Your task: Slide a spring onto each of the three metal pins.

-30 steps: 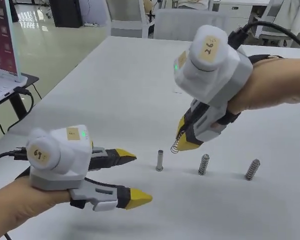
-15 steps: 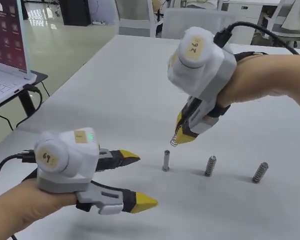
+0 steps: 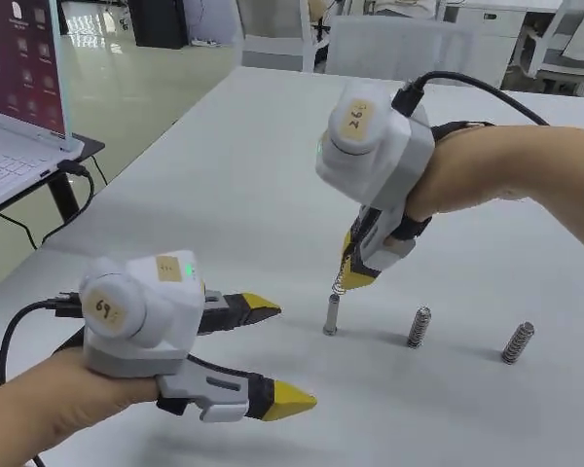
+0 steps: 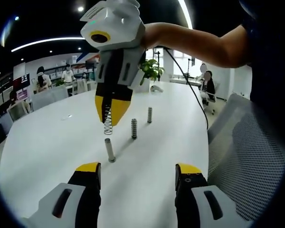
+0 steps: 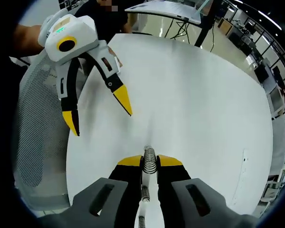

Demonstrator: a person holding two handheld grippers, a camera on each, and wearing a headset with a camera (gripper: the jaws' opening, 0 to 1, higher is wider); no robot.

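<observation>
Right claw point(image 3: 354, 279): clenched on the upper coils of a small coiled steel spring point(image 3: 338, 283), tips pointing down at the white bench point(image 3: 224, 195). The high grip leaves the spring's lower end free to take a pin.
Held spring: hangs below the yellow tips, its open end just above the top of the bare pin and roughly in line with it. Whether the two touch cannot be told.
Bare pin point(image 3: 331, 314): a short upright grey metal pin, leftmost in a row of three, directly beneath the right claw.
Loaded pins: the middle pin point(image 3: 419, 327) and the right-hand pin point(image 3: 517, 342) each already wear a spring.
Left claw point(image 3: 284, 355): released, jaws wide apart and empty, hovering near and left of the bare pin and well apart from it, probably to stay clear of the descent.
Stage: judged to be the last of three fittings. The next move calls for a straight lowering along the pin's axis.
</observation>
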